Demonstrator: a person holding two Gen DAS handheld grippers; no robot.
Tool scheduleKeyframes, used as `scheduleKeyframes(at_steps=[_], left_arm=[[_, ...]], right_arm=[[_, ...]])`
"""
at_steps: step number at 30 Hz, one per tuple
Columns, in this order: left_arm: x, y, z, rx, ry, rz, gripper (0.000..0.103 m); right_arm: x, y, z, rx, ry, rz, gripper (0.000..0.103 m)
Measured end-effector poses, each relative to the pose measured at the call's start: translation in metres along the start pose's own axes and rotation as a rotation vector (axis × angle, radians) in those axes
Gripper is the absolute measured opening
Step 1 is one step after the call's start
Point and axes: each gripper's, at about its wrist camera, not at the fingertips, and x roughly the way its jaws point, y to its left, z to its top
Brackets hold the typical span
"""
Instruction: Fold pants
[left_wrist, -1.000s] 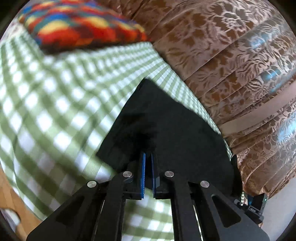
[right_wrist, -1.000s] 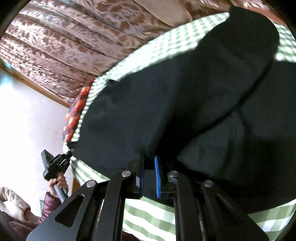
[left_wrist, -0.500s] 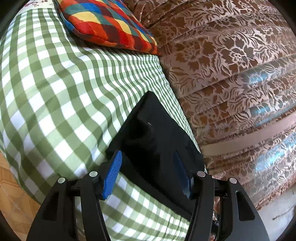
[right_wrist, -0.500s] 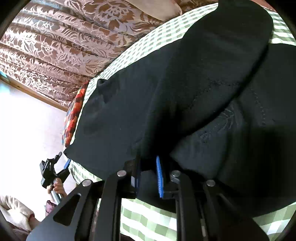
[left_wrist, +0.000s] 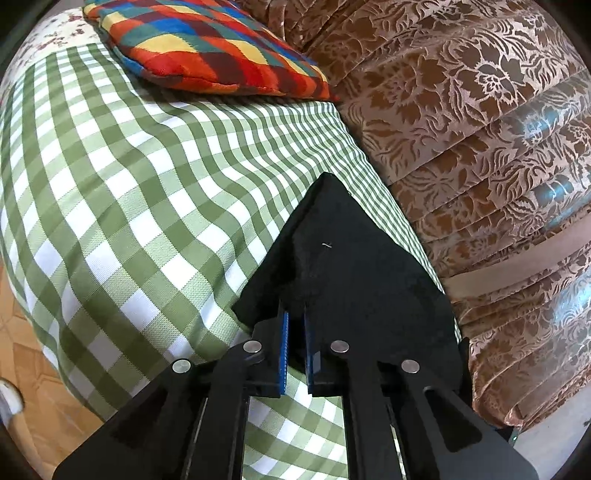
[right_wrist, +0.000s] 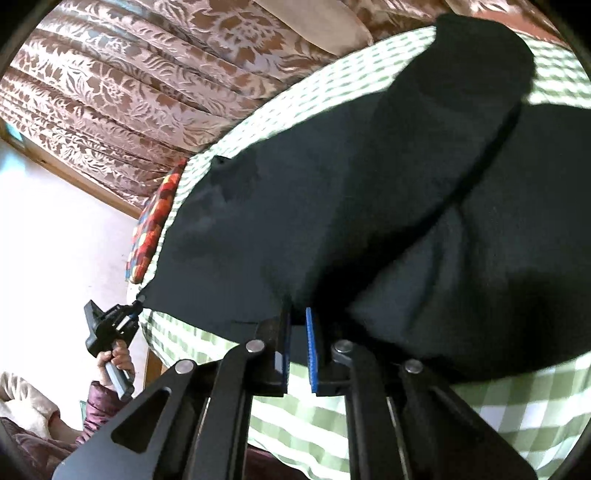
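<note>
Left claw clenched on pants corner at 6; bare bed w/ pillow toward 11. Right view only: right claw pinching pants' near edge, left hand at 8.

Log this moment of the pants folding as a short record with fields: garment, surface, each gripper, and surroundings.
garment: black pants, spread on the bed, one part lapped over another
surface: green-and-white checked sheet
left gripper: shut on the near edge of the pants at one end
right gripper: shut on the near edge of the pants
pillow: multicoloured checked, at the head of the bed, apart from the pants
backdrop: brown floral curtain along the far side of the bed
</note>
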Motion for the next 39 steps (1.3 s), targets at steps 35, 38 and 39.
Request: scheduleKeyframes(at_steps=[35,38,39], left_arm=[[0.008,0.0,-0.002,0.044,0.019,0.028,0.006],[0.009,-0.001,-0.004,0.057,0.025,0.049,0.006],[0.009,-0.003,-0.004,0.071,0.026,0.065,0.007]], right_arm=[[-0.021,0.012,0.0,0.011,-0.049,-0.095,0.007],[-0.003,-0.01,-0.013,0.044,-0.012,-0.124,0.007],[-0.002,-0.014,-0.014,0.061,-0.015,-0.113,0.007]])
